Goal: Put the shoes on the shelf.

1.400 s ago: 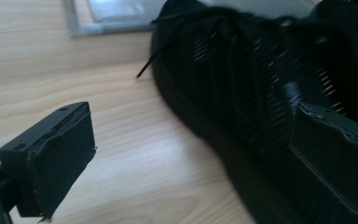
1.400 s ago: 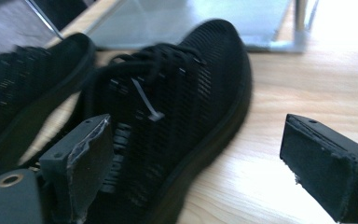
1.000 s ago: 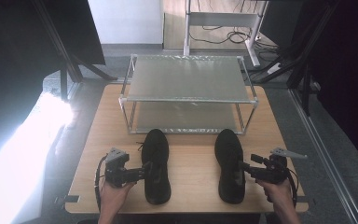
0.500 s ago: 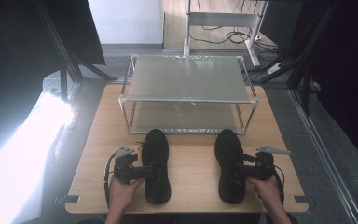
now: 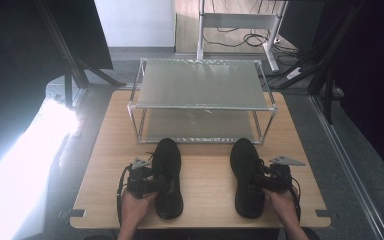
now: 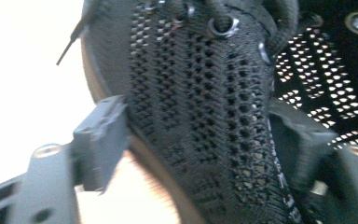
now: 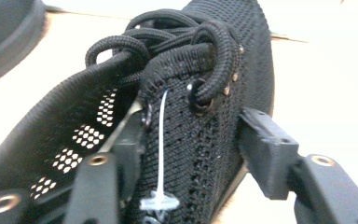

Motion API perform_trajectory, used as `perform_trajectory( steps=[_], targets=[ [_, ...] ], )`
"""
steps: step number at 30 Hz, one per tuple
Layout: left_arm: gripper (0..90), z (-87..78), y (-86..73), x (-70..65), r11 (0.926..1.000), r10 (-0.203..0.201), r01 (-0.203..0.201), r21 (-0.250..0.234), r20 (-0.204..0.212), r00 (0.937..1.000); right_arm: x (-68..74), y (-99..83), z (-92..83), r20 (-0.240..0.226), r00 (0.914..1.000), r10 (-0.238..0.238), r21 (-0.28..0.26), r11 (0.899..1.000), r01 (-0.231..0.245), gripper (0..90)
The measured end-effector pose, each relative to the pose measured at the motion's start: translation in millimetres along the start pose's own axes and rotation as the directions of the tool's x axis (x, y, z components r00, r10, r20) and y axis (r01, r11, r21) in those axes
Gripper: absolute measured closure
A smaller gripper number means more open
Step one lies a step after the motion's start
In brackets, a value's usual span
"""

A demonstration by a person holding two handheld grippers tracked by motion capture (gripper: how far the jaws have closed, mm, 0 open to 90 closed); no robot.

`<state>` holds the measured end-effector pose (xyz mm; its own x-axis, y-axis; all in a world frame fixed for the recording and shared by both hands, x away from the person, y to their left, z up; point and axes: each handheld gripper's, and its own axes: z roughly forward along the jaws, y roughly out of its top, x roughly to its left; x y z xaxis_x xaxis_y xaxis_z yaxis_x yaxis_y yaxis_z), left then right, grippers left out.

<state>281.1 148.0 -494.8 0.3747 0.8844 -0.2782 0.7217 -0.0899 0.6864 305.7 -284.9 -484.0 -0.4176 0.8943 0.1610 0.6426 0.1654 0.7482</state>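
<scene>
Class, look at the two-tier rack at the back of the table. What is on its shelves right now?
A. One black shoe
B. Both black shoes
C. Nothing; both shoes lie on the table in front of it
C: the rack has bare shelves, while the left shoe and right shoe lie on the table before it.

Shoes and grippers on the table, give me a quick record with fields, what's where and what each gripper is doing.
surface: wooden table
rack: two-tier metal shoe rack at the far side, both shelves bare
left shoe: black, flat on the table, toe towards the rack
right shoe: black, same heading, apart from the left shoe
left gripper: jaws open, straddling the left shoe's side wall
right gripper: jaws open, straddling the right shoe's side wall by the laces
</scene>
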Motion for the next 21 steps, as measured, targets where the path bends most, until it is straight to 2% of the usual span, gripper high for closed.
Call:
perform_trajectory(
  steps=[1, 3, 4, 8, 9, 10, 11, 15, 18, 20, 21],
  targets=[
    [35.6, -0.1, -0.6, 0.4, 1.0000, -0.004, 0.004, -0.003, 0.002, 1.0000, 0.5, 0.2, -1.1, 0.024, 0.9997, -0.002, 0.001, 1.000, 0.002, 57.8],
    [37.4, -0.5, -0.7, -0.5, 1.0000, 0.006, -0.006, 0.000, -0.017, 0.9998, 0.5, 0.0, -1.6, 0.030, 0.9995, 0.000, 0.000, 1.000, 0.000, 60.2],
    [42.1, -0.9, -0.7, -1.1, 0.9999, 0.012, -0.012, 0.003, -0.027, 0.9995, 0.6, -0.2, -3.0, 0.044, 0.9990, 0.002, -0.003, 1.000, -0.002, 64.7],
    [48.7, -4.9, -0.2, -0.4, 0.9996, 0.024, -0.024, 0.015, -0.035, 0.9991, -0.6, -0.8, -4.5, 0.046, 0.9986, 0.026, -0.009, 1.000, -0.026, 67.2],
    [52.1, -6.7, -0.3, -0.7, 0.9994, 0.032, -0.031, 0.014, -0.048, 0.9983, -1.5, -0.9, -5.2, 0.043, 0.9984, 0.038, -0.012, 0.999, -0.037, 68.0],
    [64.4, -8.7, -0.6, -1.0, 0.9987, 0.047, -0.046, 0.020, -0.071, 0.9964, -4.7, -2.1, -7.0, 0.026, 0.9971, 0.071, -0.023, 0.997, -0.071, 69.8],
    [64.4, -10.6, -1.0, -0.3, 0.9981, 0.058, -0.056, 0.025, -0.086, 0.9946, -4.7, -2.1, -7.0, 0.026, 0.9971, 0.071, -0.023, 0.997, -0.071, 69.8],
    [75.0, -15.7, -2.9, 5.6, 0.9997, 0.021, -0.020, 0.012, -0.088, 0.9959, -12.2, -4.7, -10.4, -0.014, 0.9906, 0.136, -0.041, 0.990, -0.136, 70.9],
    [78.0, -17.9, -5.4, 11.6, 0.9995, -0.029, 0.028, -0.015, -0.066, 0.9974, -16.3, -6.1, -11.4, -0.039, 0.9834, 0.177, -0.051, 0.983, -0.179, 71.9],
    [79.0, -19.0, -7.0, 15.9, 0.9979, -0.060, 0.059, -0.029, -0.044, 0.9972, -21.6, -7.8, -12.4, -0.085, 0.9695, 0.230, -0.060, 0.970, -0.235, 72.5],
    [79.0, -19.5, -7.9, 18.4, 0.9966, -0.075, 0.073, -0.036, -0.031, 0.9967, -21.6, -7.8, -12.4, -0.085, 0.9695, 0.230, -0.060, 0.970, -0.235, 72.5]
  ],
)
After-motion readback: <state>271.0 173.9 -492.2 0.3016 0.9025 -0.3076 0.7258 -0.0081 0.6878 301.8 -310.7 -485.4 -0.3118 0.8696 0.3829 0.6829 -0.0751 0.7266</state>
